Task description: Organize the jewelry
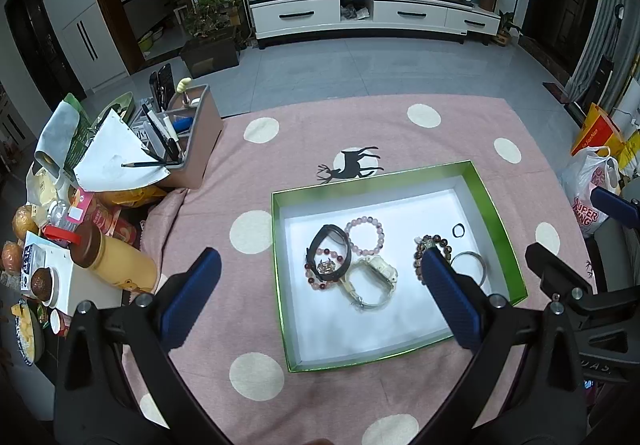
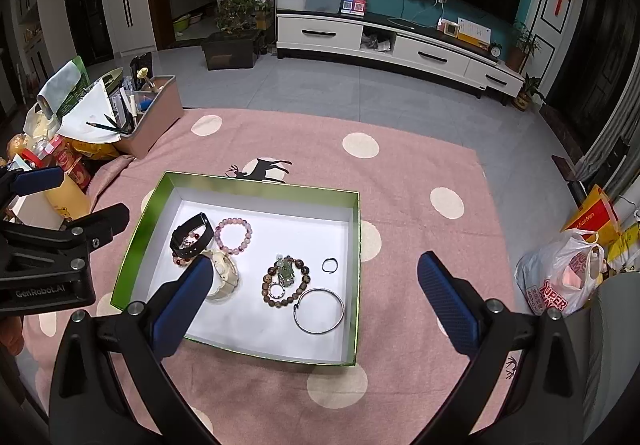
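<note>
Both the left gripper (image 1: 320,281) and right gripper (image 2: 316,285) hung spread wide, empty, above the green box (image 2: 356,245) holding tangled jewelry. Lifting the silver bangle (image 2: 319,310), which lay apart, looked easiest.

The green-rimmed tray (image 1: 496,221) is viewed from above and near by both wrist cameras, from its left and right sides; tray and television wall are shared.

A pink cloth (image 2: 400,173) with cream dots and a black deer print covers the surface ahead of both grippers. A green-rimmed, white-floored box (image 2: 256,181) lies flat on it, just beyond the fingertips. Farther off to the left stands a brown organizer bin (image 1: 200,149).
</note>
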`<state>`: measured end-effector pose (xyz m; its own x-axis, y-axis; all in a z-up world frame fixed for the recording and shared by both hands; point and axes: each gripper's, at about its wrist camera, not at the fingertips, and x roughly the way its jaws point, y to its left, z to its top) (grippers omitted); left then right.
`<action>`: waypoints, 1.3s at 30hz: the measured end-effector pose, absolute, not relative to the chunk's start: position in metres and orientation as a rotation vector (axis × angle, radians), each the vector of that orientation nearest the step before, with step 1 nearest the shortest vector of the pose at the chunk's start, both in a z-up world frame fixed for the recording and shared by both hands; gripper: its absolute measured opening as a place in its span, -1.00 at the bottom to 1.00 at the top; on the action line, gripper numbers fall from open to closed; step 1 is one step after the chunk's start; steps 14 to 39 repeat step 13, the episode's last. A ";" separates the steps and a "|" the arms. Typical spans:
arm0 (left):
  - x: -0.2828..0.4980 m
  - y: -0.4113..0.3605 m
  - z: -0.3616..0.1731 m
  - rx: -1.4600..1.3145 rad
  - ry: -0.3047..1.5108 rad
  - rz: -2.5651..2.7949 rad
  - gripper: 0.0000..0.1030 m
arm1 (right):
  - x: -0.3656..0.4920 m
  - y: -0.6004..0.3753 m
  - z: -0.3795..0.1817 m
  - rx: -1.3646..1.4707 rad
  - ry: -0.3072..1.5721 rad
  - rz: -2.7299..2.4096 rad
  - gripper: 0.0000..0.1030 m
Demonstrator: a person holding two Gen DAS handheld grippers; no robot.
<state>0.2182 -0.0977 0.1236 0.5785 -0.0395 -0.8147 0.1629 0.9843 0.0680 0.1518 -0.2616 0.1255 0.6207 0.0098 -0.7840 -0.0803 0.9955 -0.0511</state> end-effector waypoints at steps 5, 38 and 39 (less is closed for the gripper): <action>0.218 -0.095 0.122 0.141 0.947 -0.111 0.96 | 0.152 -0.263 0.126 -0.082 0.898 0.048 0.97; 0.217 -0.091 0.116 0.147 0.960 -0.105 0.96 | 0.153 -0.264 0.127 -0.084 0.899 0.046 0.97; 0.217 -0.091 0.116 0.147 0.960 -0.105 0.96 | 0.153 -0.264 0.127 -0.084 0.899 0.046 0.97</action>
